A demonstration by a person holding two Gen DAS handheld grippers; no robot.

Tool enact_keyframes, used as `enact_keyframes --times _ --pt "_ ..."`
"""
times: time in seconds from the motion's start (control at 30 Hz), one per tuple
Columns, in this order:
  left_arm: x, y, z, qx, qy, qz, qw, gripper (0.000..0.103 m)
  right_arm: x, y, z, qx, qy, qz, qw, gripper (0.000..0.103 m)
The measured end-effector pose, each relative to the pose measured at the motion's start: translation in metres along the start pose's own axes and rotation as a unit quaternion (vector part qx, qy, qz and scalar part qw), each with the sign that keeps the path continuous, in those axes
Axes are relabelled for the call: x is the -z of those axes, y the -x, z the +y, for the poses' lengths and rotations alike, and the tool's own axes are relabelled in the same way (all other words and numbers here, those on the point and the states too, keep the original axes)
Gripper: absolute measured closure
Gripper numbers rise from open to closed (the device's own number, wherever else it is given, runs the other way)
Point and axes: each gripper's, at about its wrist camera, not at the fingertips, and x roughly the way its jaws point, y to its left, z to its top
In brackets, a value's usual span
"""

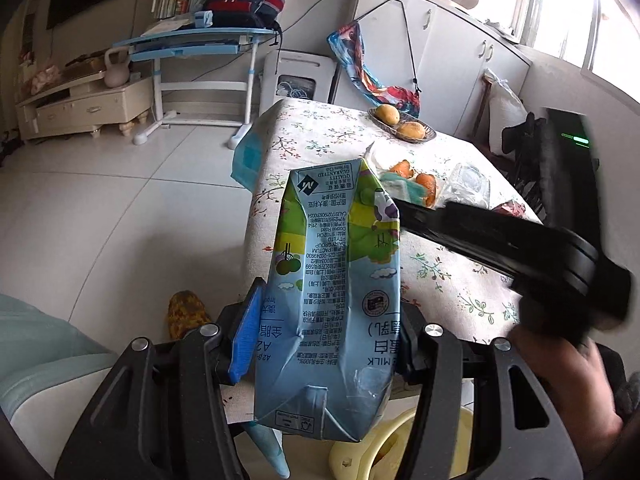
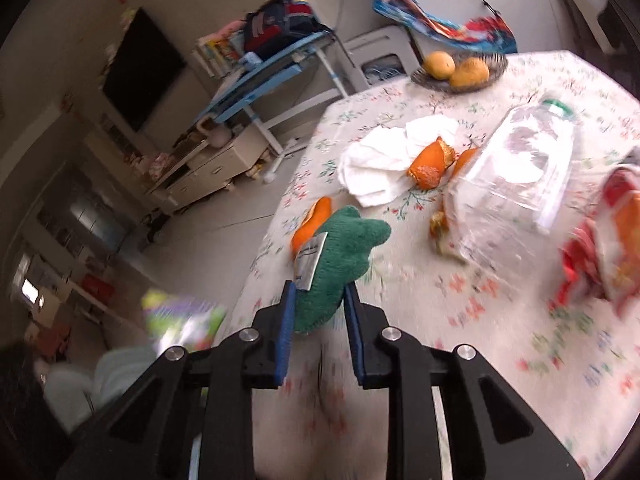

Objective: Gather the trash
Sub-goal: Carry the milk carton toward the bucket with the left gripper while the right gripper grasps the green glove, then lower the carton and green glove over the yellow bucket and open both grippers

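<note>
My left gripper (image 1: pixel 326 320) is shut on a crumpled light-blue milk carton (image 1: pixel 340 280), held upside down beside the table's edge; its blue left pad (image 1: pixel 246 332) presses the carton's side. A pale yellow bin (image 1: pixel 404 436) shows just below the carton. My right gripper (image 2: pixel 320 292) is shut on a green knitted cloth (image 2: pixel 344 256) with a silver label, at the near edge of the floral table (image 2: pixel 500 340). An orange peel (image 2: pixel 314 220) lies against the cloth. In the left wrist view the right gripper (image 1: pixel 400 200) reaches in from the right.
More orange peel (image 2: pixel 430 164), a white tissue (image 2: pixel 388 160), a crushed clear bottle (image 2: pixel 516 176) and a red snack wrapper (image 2: pixel 604 240) lie on the table. A dish of fruit (image 2: pixel 460 70) stands at the far edge. A yellow-brown object (image 1: pixel 186 314) is on the floor.
</note>
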Motion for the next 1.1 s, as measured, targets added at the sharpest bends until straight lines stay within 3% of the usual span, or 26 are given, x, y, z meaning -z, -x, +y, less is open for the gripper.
enact_keyframes --times 0.2,0.43,1.1 --pt "0.002 0.010 -0.020 0.009 -0.032 -0.016 0.9993 0.051 0.025 0.056 -0.002 -0.003 0.039 -0.010 0.999 0.079" --pt "0.017 0.039 -0.041 0.035 -0.017 -0.026 0.9989 0.051 0.050 0.116 -0.020 0.017 0.060 -0.023 0.998 0.079" --pt "0.072 0.104 -0.100 0.077 -0.042 -0.029 0.9958 0.051 0.119 0.173 -0.031 0.036 0.077 0.013 0.996 0.078"
